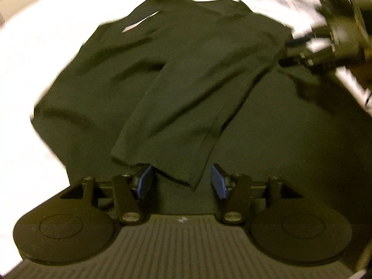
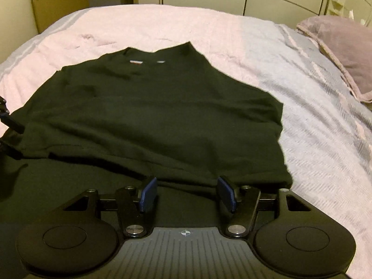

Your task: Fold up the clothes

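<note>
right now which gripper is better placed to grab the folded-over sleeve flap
Left. The left gripper is open with the flap's hem hanging between its blue pads. The right gripper is open too, but faces the dark t-shirt's flat bottom edge.

A dark green, near-black T-shirt (image 2: 158, 116) lies spread on the bed (image 2: 302, 107), its neckline at the end farthest from the cameras, toward the wardrobe side of the bed, with a small white label showing just inside the collar. The cloth is loosely wrinkled, not flat. In the left wrist view, one long panel of the shirt (image 1: 186, 107) is folded diagonally across the body, its narrow end reaching toward the near edge. In the right wrist view, the right side edge looks turned inward, and the hem lies nearest.
</note>
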